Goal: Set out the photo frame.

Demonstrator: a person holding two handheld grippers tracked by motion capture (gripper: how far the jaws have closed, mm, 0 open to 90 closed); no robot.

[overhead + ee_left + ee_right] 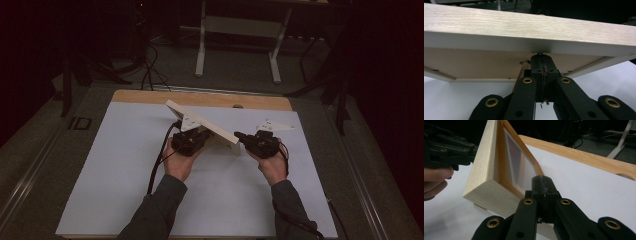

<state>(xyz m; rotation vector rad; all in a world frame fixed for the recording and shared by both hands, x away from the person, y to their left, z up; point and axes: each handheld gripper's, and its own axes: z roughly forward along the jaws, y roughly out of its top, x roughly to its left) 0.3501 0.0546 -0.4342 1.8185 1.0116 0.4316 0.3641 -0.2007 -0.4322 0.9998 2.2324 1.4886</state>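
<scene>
I have light oak-wood picture frame (210, 127) tilted mid-picture over white desk (125, 165); left gripper (541, 55) and right gripper (541, 180) fingers clenched, each touching frame. Setting upright remains.

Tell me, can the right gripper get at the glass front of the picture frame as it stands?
Probably yes. The right gripper, jaws shut, already sits at the picture frame on its glass side, nothing between them. The left gripper is at the frame's back, out of the way.
</scene>
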